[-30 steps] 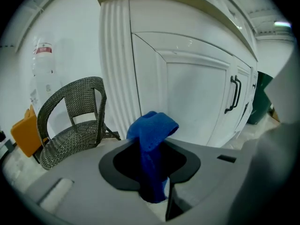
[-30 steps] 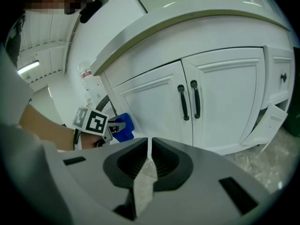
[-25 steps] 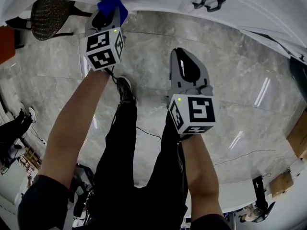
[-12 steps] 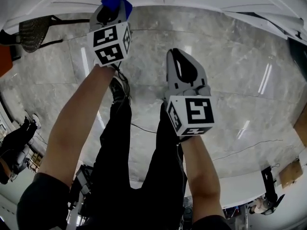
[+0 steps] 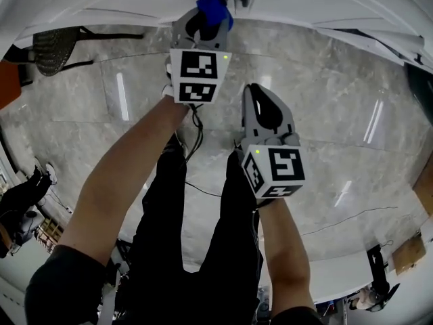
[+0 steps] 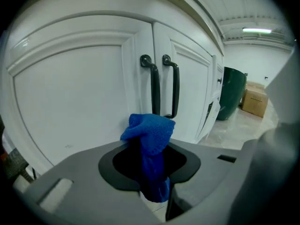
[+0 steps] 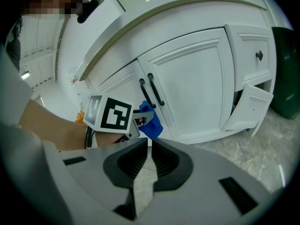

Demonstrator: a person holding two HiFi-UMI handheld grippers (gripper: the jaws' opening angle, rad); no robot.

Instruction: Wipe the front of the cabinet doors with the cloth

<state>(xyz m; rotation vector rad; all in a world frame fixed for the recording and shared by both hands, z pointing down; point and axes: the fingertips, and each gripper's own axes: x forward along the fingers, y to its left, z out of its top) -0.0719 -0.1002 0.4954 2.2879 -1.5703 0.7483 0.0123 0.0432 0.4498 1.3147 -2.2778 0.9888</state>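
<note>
painted doors, knit cloth, polished stone

the cabinet doors [image 6: 70,102] are coated in white paint, smooth with a soft sheen. on them, the handles [image 6: 154,86] are dark and glossy, metal by the look. in front of the doors, the blue cloth [image 6: 149,135] is a nubbly, matt knit. below the doors, the floor [image 5: 325,100] is grey veined stone, polished enough to mirror lamps. before the doors, the left gripper [image 6: 151,165] and right gripper [image 7: 149,149] are matt grey plastic; the right's dark pads [image 7: 165,161] are ribbed.

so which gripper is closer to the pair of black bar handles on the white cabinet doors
Left. The left gripper, shut on a blue cloth, sits right by the black bar handles; the right gripper hangs farther back over the marble floor.
</note>
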